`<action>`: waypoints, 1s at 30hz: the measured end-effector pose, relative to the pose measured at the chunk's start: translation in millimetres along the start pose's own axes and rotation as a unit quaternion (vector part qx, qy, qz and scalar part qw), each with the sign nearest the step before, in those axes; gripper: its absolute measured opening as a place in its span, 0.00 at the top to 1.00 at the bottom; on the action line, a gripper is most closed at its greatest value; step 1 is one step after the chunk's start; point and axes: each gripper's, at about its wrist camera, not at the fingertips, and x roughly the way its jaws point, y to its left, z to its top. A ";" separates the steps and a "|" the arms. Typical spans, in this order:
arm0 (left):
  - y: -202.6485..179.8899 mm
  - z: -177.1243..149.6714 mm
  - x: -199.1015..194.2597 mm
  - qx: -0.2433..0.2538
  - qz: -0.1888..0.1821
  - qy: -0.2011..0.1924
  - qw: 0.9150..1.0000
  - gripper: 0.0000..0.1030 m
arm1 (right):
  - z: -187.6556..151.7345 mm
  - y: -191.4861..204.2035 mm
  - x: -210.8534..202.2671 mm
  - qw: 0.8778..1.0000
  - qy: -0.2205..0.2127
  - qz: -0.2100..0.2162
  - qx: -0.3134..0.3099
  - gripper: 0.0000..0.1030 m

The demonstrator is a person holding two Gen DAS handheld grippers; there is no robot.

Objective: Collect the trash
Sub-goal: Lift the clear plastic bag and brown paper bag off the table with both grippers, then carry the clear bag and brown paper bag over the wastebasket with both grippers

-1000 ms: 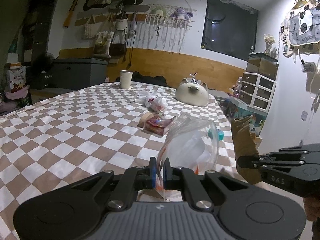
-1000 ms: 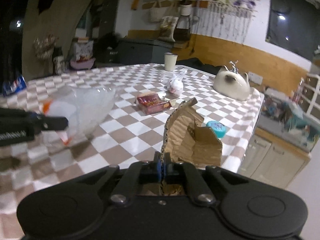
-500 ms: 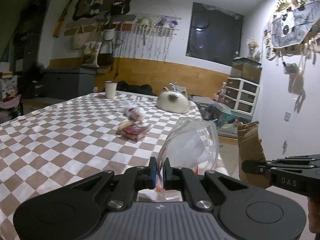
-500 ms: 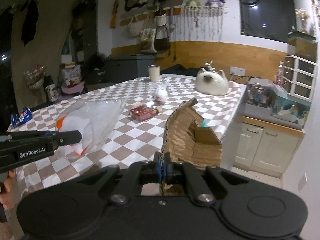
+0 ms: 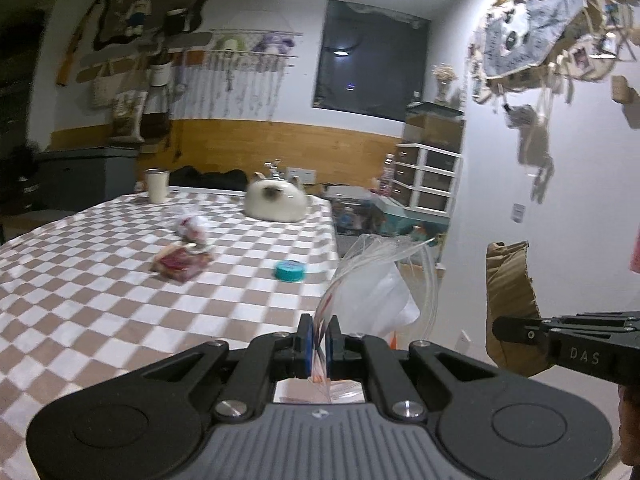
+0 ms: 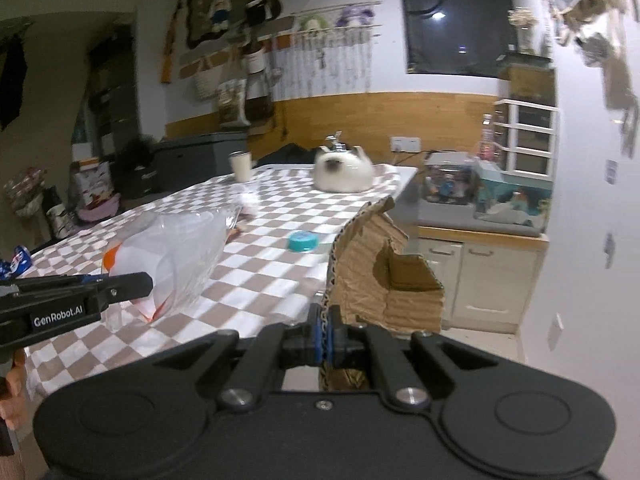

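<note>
Two grippers each hold trash off the checkered bench [image 5: 100, 300]. The left gripper [image 5: 319, 338] has its jaws clamped on a clear plastic bag [image 5: 376, 280] rising up and rightward; the right gripper [image 6: 326, 330], jaws closed, grips torn cardboard [image 6: 376, 264] standing upright, its long axis roughly vertical.

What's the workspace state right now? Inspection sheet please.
Surface: table with brown-and-white checked cloth.
Job's things: clear plastic bag and torn cardboard piece, both lifted off the table; red packet, crumpled wrapper and teal lid lie on the cloth.
Clutter: cup, cat-shaped white object.
Grippers: left gripper shut on the bag; right gripper shut on the cardboard.
Cables: nothing seen.
Surroundings: white drawer unit, dark window, wall hangings.
</note>
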 end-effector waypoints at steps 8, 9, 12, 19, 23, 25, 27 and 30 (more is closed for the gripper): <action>-51.3 -14.5 25.1 0.015 -0.049 0.027 0.998 0.94 | -23.4 -52.2 -21.0 0.999 0.007 -0.041 0.035 0.97; -58.5 -18.1 30.1 0.017 -0.055 0.034 0.998 0.94 | -27.2 -58.5 -22.0 0.998 0.009 -0.046 0.040 0.97; -76.1 -28.7 43.0 0.023 -0.070 0.053 0.996 0.94 | -39.3 -75.2 -23.3 0.997 0.018 -0.058 0.055 0.97; -105.1 -57.7 79.4 0.021 -0.098 0.106 0.989 0.94 | -74.5 -110.5 -12.5 0.992 0.052 -0.075 0.089 0.97; -116.2 -78.0 106.0 0.012 -0.112 0.140 0.984 0.94 | -96.8 -125.5 -2.3 0.988 0.073 -0.080 0.108 0.97; -119.8 -89.2 121.4 0.003 -0.118 0.159 0.980 0.94 | -109.1 -131.7 3.8 0.986 0.087 -0.084 0.116 0.97; -121.8 -101.2 136.1 -0.006 -0.123 0.178 0.976 0.94 | -120.4 -139.3 14.0 0.983 0.104 -0.086 0.125 0.97; -124.6 -119.9 161.3 -0.020 -0.126 0.209 0.970 0.94 | -137.8 -149.2 29.4 0.978 0.128 -0.088 0.138 0.97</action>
